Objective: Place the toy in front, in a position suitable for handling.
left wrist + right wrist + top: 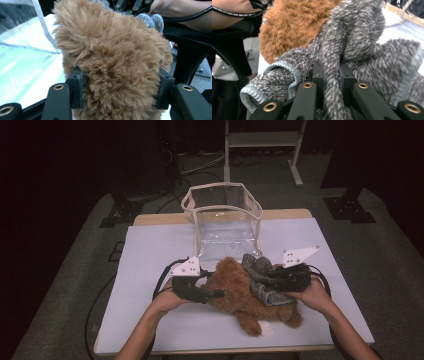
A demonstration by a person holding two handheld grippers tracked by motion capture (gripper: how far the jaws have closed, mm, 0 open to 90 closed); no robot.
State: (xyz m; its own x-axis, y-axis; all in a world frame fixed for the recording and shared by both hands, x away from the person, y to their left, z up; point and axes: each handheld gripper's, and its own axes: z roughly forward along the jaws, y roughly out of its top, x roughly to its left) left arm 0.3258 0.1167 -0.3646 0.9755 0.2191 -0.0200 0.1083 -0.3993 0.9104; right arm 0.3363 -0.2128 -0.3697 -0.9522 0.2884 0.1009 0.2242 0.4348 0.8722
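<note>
The left hand-held gripper (218, 293) has its jaws pressed into one brown plush toy (245, 292), which bulges between them and stretches away to its right. Beyond that, the right hand-held gripper (266, 281) is pinched tight on a fold of one grey fuzzy cloth (262, 277) draped over the toy. One clear bag (222, 217) stands open just behind both. Bare counter (150, 250) lies left and right.

Setting: a lab-type recording bay. A single white-topped table (150, 270) stands on grey carpet (80, 265). Black curtains (60, 160) enclose the far side. A metal stand frame (262, 140) and loose floor cables (200, 165) sit beyond the table.
</note>
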